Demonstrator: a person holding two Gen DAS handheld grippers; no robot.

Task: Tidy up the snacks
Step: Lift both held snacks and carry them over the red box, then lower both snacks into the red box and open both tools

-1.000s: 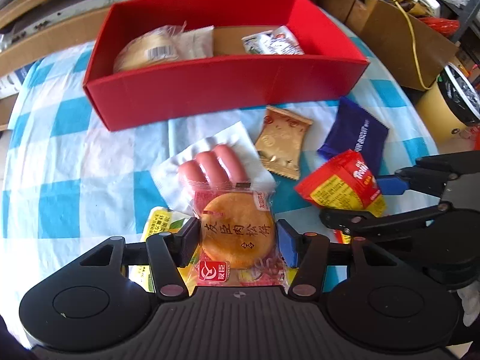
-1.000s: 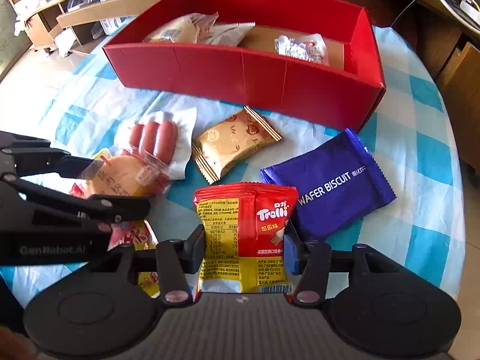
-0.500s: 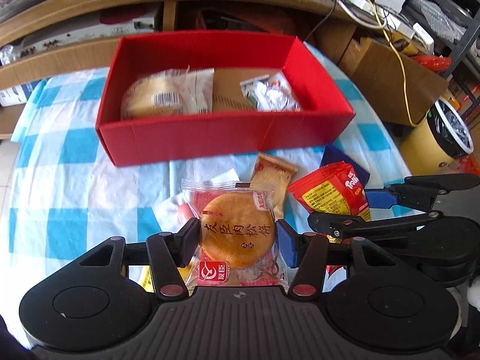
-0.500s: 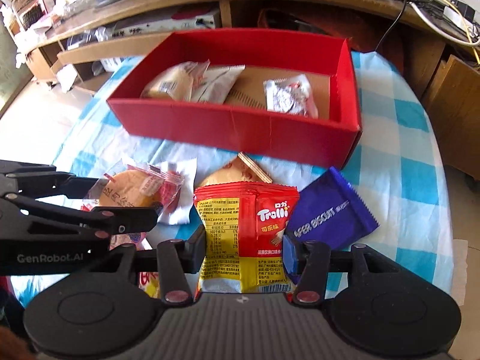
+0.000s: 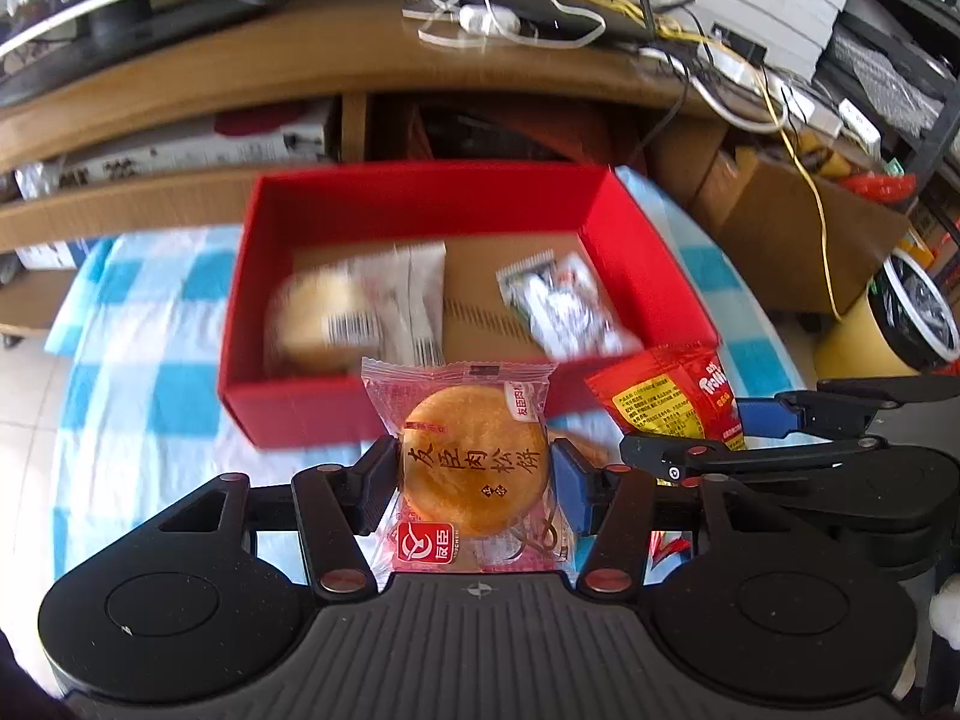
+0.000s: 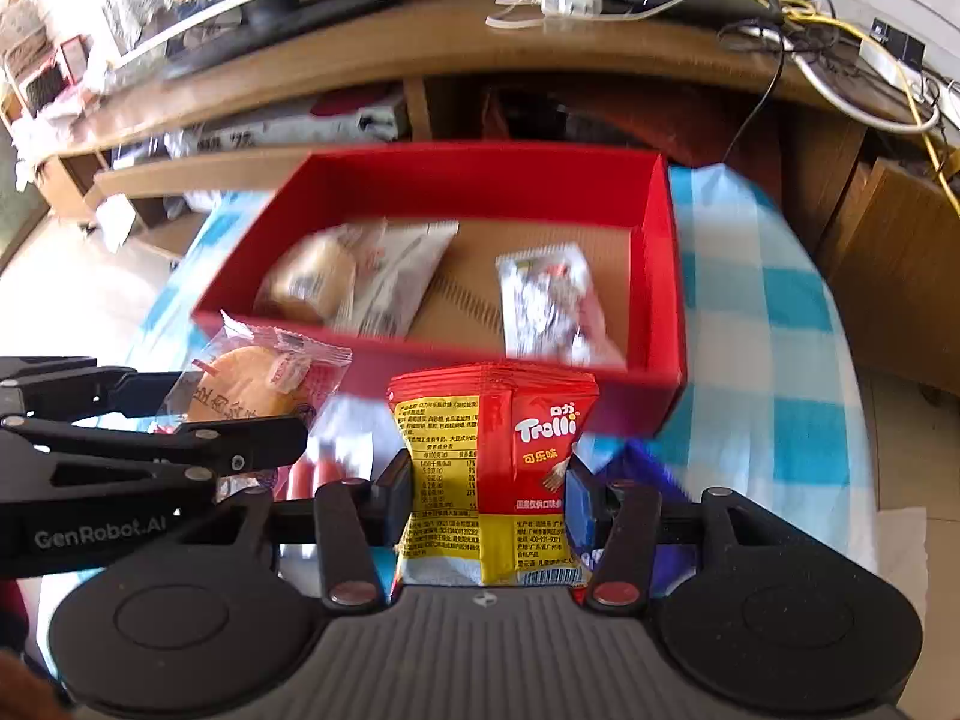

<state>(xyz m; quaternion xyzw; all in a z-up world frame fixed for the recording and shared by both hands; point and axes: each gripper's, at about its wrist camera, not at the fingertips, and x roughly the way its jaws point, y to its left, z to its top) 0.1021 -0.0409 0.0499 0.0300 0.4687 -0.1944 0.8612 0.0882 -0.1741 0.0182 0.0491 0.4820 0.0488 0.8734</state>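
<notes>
Change since earlier frame: both packets, low over the checked cloth then, now sit level with the near wall of the red box (image 5: pixel 420 204), whose floor shows in both views.
Left gripper (image 5: pixel 474 483): fingers pinching the round meat-floss cake (image 5: pixel 474 468) across its sides, lower centre of the left wrist view; wrapper seal stands free above the pads.
Right gripper (image 6: pixel 489 495): fingers pinching the red Trolli gummy bag (image 6: pixel 498 456) at its lower half, lower centre of the right wrist view; top seam upright and free.
Cake handling (judged): light, crumbly pastry in slick film. Hold on the disc's edges, gently; squeezing harder could crack it.
Gummy bag handling (judged): light, soft, air-filled pouch, glossy and apt to slip. A grip on the body or a crimped seam suits it.
Box contents: wrapped bun (image 6: pixel 312 282) at left, silver sachet (image 6: pixel 549 300) at right, both blurred; bare cardboard floor between.
Left on cloth: sausages (image 6: pixel 315 474) and a blue packet (image 6: pixel 645 468), partly hidden behind the right gripper.
Step (judged): carry over the near wall, release onto the bare middle.
</notes>
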